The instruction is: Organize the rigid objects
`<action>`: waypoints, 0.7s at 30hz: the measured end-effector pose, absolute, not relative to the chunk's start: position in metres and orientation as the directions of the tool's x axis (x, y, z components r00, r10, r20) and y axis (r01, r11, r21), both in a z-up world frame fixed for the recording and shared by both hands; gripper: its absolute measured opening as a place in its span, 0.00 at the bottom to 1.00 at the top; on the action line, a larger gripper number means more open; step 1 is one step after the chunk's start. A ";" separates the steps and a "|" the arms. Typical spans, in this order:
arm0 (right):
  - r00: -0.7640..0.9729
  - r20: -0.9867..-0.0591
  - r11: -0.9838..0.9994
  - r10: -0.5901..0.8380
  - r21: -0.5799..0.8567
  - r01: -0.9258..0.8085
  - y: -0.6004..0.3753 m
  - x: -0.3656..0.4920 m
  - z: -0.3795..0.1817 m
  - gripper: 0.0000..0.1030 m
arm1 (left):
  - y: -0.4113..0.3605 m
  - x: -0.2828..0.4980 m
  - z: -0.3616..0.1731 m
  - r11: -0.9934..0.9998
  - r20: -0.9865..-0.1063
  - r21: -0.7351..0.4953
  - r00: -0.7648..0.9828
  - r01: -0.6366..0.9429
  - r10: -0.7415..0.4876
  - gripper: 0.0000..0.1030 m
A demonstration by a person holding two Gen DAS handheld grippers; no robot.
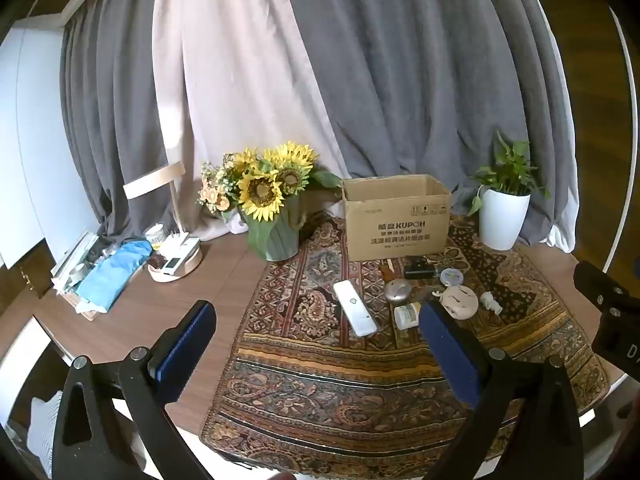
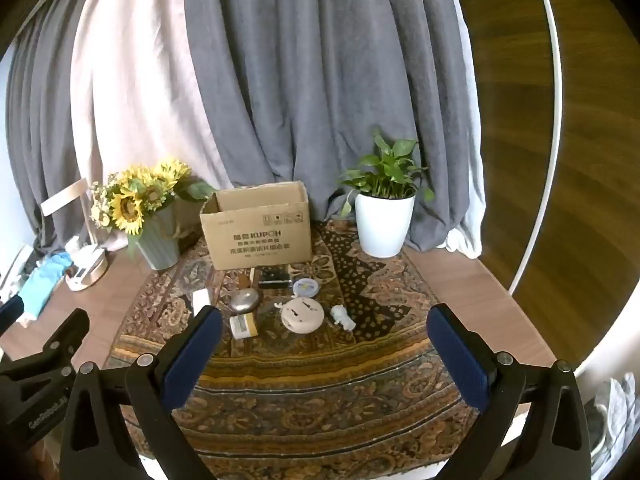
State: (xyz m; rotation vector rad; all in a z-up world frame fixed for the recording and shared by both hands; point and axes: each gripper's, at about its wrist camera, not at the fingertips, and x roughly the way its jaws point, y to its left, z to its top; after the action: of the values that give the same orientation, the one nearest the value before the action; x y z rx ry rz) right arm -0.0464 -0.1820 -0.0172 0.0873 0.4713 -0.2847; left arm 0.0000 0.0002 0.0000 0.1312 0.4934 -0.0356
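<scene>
I haven't picked anything yet: both tongs, left (image 1: 316,332) and right (image 2: 324,336), hang spread and empty. Small items (image 2: 302,315) lie near the open box (image 2: 256,226); next, I'd grab 1.

Near patterned cloth (image 2: 320,380) lies bare; small items crowd before the cardboard box (image 2: 258,236).

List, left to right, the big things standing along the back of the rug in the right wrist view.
Sunflower bouquet in its green vase → open cardboard box → potted green plant in a white pot.
</scene>
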 end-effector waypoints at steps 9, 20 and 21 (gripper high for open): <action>0.850 -0.465 0.957 -0.247 0.019 0.289 -0.182 -0.044 -0.018 1.00 | 0.000 0.004 0.004 0.993 -0.467 0.100 0.884 0.062 -0.009 1.00; 0.854 -0.461 0.958 -0.240 0.028 0.284 -0.182 -0.043 -0.020 1.00 | 0.000 0.006 0.008 0.992 -0.454 0.096 0.891 0.079 -0.027 1.00; 0.855 -0.461 0.959 -0.239 0.028 0.283 -0.183 -0.043 -0.020 1.00 | -0.001 0.006 0.008 0.992 -0.454 0.098 0.891 0.081 -0.028 1.00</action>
State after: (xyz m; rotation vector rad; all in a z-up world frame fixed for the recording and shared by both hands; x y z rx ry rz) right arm -0.0432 -0.1825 -0.0205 0.0961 0.4715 -0.2747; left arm 0.0060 -0.0012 0.0083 0.1152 0.4691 -0.0566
